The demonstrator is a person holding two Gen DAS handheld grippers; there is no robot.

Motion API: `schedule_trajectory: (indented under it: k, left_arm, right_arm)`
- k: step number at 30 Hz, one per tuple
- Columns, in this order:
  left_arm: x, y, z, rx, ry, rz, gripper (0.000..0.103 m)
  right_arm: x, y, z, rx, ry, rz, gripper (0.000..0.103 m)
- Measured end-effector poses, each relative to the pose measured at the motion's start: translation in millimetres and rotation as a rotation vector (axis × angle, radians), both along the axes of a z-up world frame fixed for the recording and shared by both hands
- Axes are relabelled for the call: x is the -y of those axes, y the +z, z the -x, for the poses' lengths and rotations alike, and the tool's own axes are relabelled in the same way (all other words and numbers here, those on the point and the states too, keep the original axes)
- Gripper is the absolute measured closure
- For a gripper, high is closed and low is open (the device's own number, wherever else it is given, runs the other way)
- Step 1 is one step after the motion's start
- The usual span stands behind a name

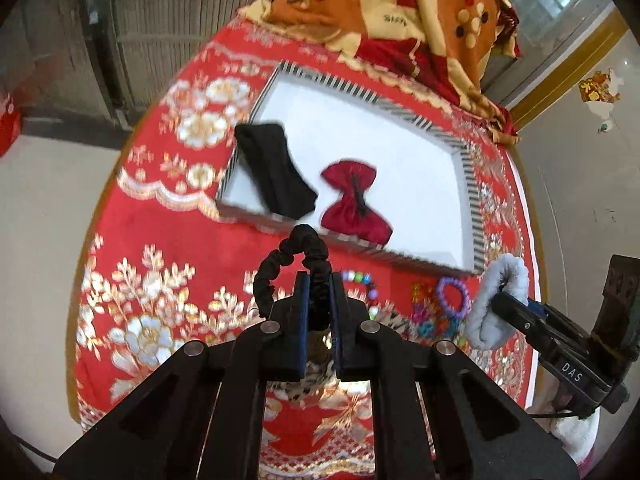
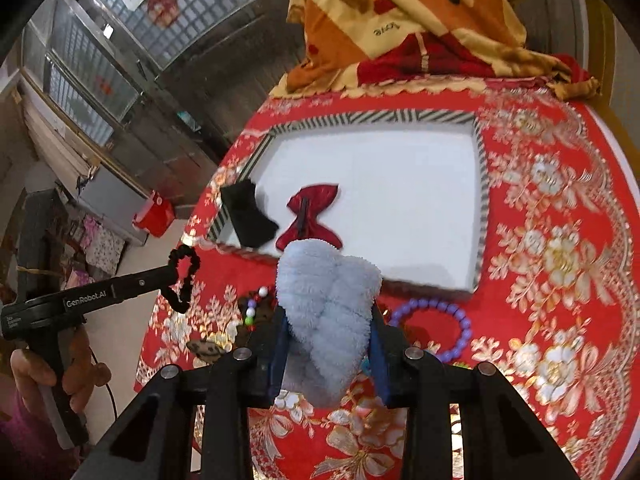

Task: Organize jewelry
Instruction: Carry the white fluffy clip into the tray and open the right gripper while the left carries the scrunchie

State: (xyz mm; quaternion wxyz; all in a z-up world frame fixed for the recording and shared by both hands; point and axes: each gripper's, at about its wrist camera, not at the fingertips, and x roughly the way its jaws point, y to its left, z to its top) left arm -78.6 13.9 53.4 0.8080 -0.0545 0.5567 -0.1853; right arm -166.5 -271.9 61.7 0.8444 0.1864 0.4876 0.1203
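Note:
My left gripper point(image 1: 319, 280) is shut on a black scrunchie point(image 1: 280, 264) and holds it above the red cloth, just short of the tray's near edge; it also shows in the right wrist view point(image 2: 184, 276). My right gripper point(image 2: 330, 316) is shut on a fluffy light-blue scrunchie point(image 2: 328, 312), seen too in the left wrist view point(image 1: 496, 300). The white tray with a striped rim point(image 1: 466, 168) holds a dark red bow point(image 1: 356, 204) and a black folded band point(image 1: 276, 172) that lies over its left edge.
A purple bead bracelet point(image 2: 440, 328) and coloured bead jewelry point(image 1: 432, 312) lie on the red floral tablecloth point(image 2: 560, 240) in front of the tray. A leopard-print item point(image 2: 208, 350) lies near them. An orange and yellow blanket point(image 1: 400, 12) is heaped behind the tray.

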Motion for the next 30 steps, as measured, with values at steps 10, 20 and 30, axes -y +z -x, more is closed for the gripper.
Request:
schedule_trajectory:
  k: [10,20,30]
  left_arm:
    - [25,19,-34,0.088,-0.009,-0.039,0.095]
    - [41,15,-82,0.115,-0.014,-0.094,0.095]
    - [54,-7,-131,0.072,-0.023,-0.12,0.095]
  right_arm:
    - [11,7,-24,0.009,-0.025,0.025,0.069]
    - [6,-5,-59,-0.025,-0.023,0.041,0.069]
    - [3,-26,-93,-0.081,-0.024,0.062,0.069]
